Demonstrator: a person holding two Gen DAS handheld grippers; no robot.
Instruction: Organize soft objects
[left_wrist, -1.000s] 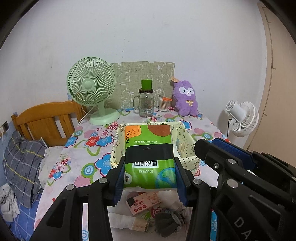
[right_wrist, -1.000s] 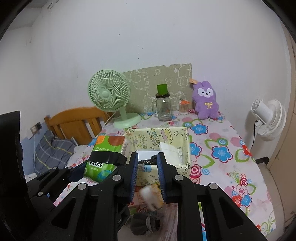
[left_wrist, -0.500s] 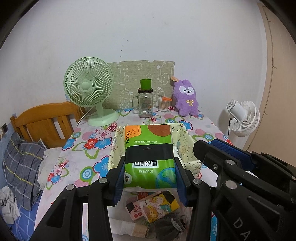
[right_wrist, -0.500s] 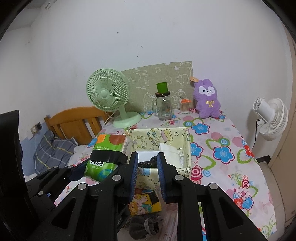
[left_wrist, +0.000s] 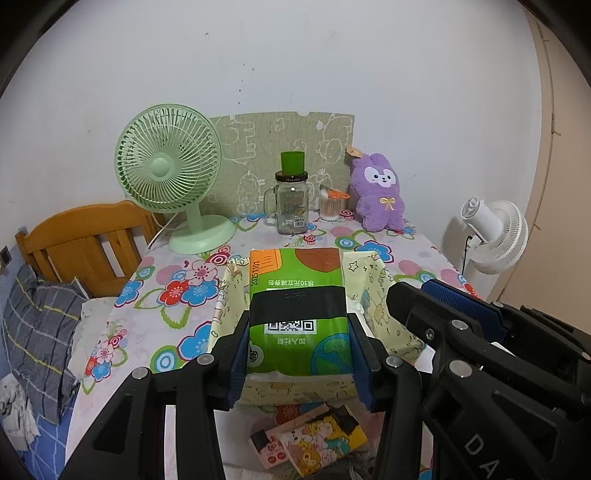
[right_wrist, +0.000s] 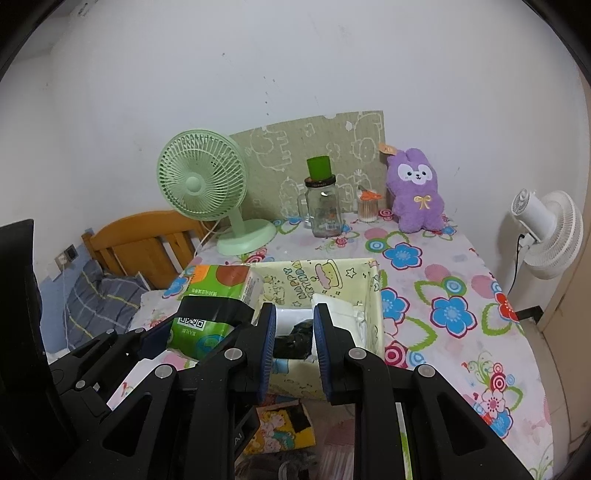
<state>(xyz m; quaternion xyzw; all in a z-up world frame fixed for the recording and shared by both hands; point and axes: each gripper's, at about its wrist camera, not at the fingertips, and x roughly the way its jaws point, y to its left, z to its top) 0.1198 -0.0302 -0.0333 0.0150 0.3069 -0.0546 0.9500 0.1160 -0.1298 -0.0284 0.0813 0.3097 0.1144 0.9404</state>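
My left gripper (left_wrist: 298, 354) is shut on a green tissue pack (left_wrist: 298, 310) with a black band, held above the near left part of a yellow cartoon-print fabric box (left_wrist: 399, 328). The pack also shows in the right wrist view (right_wrist: 210, 295). The box (right_wrist: 373, 295) holds white packs (right_wrist: 340, 306) and a dark cloth (right_wrist: 295, 338). My right gripper (right_wrist: 294, 350) hovers over the box's near wall, jaws a little apart with nothing between them. A purple plush rabbit (left_wrist: 378, 195) sits at the table's back.
Small colourful packs (left_wrist: 314, 439) lie on the floral tablecloth (left_wrist: 166, 314) before the box. A green desk fan (left_wrist: 170, 177), a glass jar (left_wrist: 291, 206) and a swab pot (left_wrist: 328, 206) stand at the back. A wooden bed frame (left_wrist: 85, 240) is left, a white fan (left_wrist: 491, 236) right.
Both grippers have moved forward toward the box, and the green tissue pack is now over its near edge. The loose items in front of the box have slid lower in view.
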